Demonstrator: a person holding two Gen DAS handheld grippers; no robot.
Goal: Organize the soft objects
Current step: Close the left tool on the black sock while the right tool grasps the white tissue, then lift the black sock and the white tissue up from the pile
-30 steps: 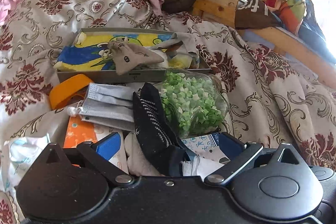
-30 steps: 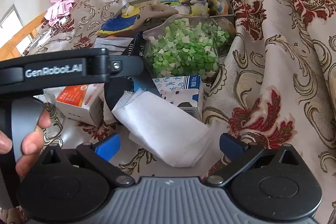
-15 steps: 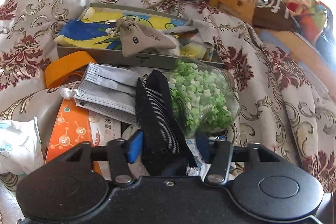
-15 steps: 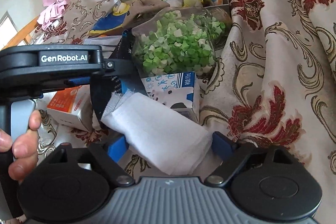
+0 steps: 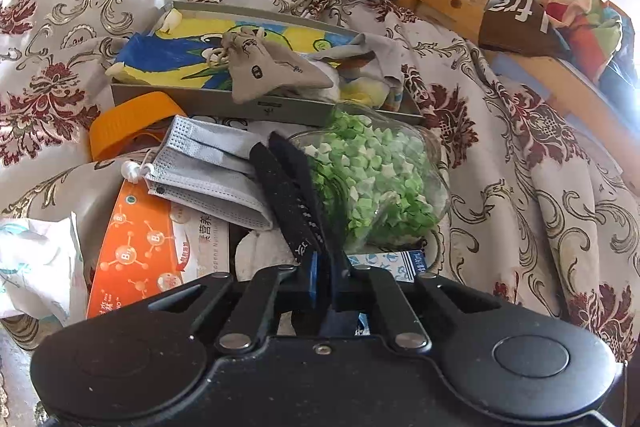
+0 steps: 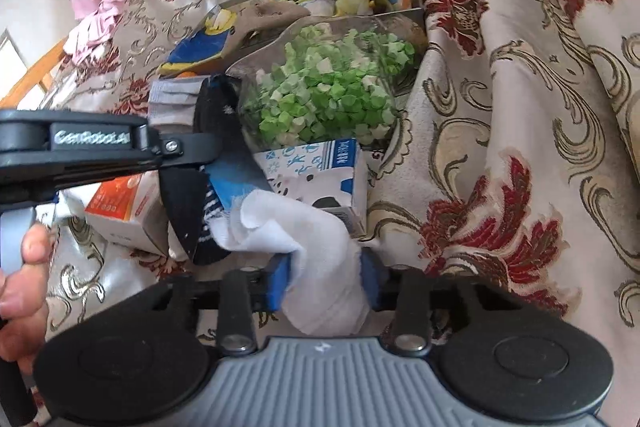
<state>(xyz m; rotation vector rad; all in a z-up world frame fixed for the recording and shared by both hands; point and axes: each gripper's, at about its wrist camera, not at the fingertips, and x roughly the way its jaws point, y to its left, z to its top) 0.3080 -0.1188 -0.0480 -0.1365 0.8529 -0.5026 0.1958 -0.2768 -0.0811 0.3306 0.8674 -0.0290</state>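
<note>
Left wrist: left tongs [image 5: 325,277] clamped on one black sock [image 5: 289,193]; right tongs [image 6: 325,281] pinching one white cloth [image 6: 316,259].

A glass jar [image 5: 376,183] of green paper stars lies mid-bed; orange box [image 5: 136,247] near left, orange lid [image 5: 128,123] farther back.

Items are counted as follows. One black sock [image 5: 292,203] is clamped between the fingers of the left gripper [image 5: 324,279]. One white cloth [image 6: 316,259] is pinched between the fingers of the right gripper [image 6: 324,281]. One jar of green paper stars [image 5: 376,183] is seen just ahead of both fingertips. One grey face mask [image 5: 208,171] is listed, one orange box [image 5: 136,247], one orange lid [image 5: 128,119], one milk carton [image 6: 320,175], and one grey tray [image 5: 256,107] beyond, in which one drawstring pouch [image 5: 264,67] is counted.
</note>
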